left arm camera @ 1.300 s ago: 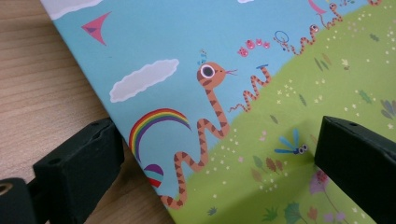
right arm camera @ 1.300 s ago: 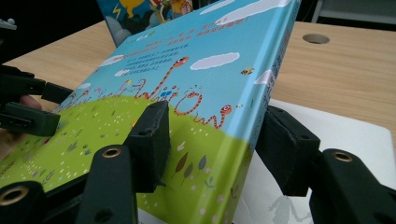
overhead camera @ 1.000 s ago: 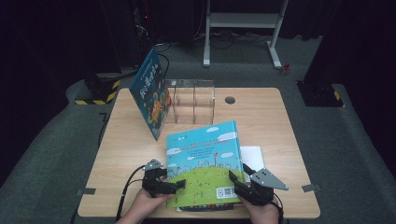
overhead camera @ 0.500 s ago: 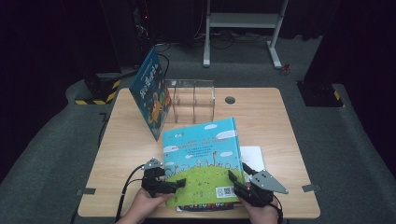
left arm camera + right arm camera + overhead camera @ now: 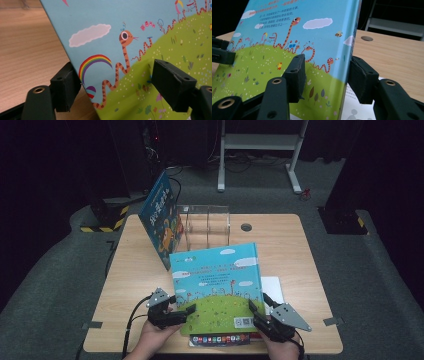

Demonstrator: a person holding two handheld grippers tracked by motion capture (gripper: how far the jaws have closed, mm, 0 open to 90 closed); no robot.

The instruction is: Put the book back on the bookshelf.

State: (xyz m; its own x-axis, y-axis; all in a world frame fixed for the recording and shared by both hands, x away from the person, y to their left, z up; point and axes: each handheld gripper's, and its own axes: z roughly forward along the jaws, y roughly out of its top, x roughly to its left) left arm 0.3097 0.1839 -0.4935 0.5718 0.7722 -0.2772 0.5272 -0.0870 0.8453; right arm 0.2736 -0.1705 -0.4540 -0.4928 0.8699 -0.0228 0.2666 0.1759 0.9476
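Each black gripper (image 5: 187, 311) carries a grey three-cornered plate, blocky pads and brass-ringed screw holes.

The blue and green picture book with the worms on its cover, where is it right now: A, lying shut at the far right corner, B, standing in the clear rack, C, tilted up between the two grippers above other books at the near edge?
C: the blue and green picture book rises tilted off the stack of books, with the left gripper and right gripper at its lower corners.
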